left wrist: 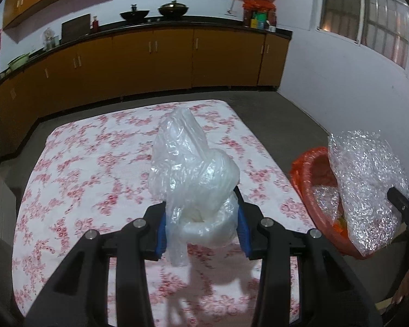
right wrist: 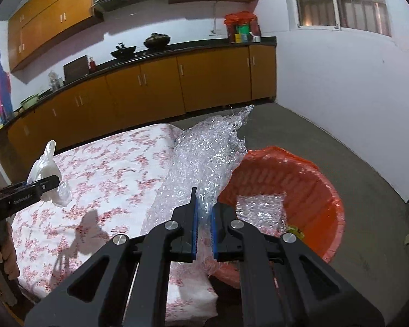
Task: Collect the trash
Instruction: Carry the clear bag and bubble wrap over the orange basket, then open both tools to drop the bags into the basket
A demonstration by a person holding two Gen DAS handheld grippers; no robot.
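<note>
Both tools are loaded. Clamped in my right tool (right wrist: 204, 218) is a big sheet of bubble wrap (right wrist: 204, 152), its blue pads nearly together on a thin fold, the rest standing up beside the rim of the orange bin (right wrist: 324, 190). Pinched partway shut in my left tool (left wrist: 201, 226) is a crumpled clear plastic bag (left wrist: 188, 169), held above the floral surface (left wrist: 81, 163).

To finish this step well, I judge the bubble wrap should go first: I'd carry it fully over the bin's mouth before letting go, since the sheet is broad and springy and could catch on the rim or flop back onto the cloth. The bag is light and may cling to a pad, so I'd lower it well inside the bin and spread the tool wide.

Counting from largest down: one surface with the flowered cloth, one orange bin with a liner, one bubble wrap sheet in my grip, one plastic bag, one smaller bubble wrap piece (right wrist: 259, 207) already lying in the bin, and one small yellowish scrap (right wrist: 294, 230) beside it.
</note>
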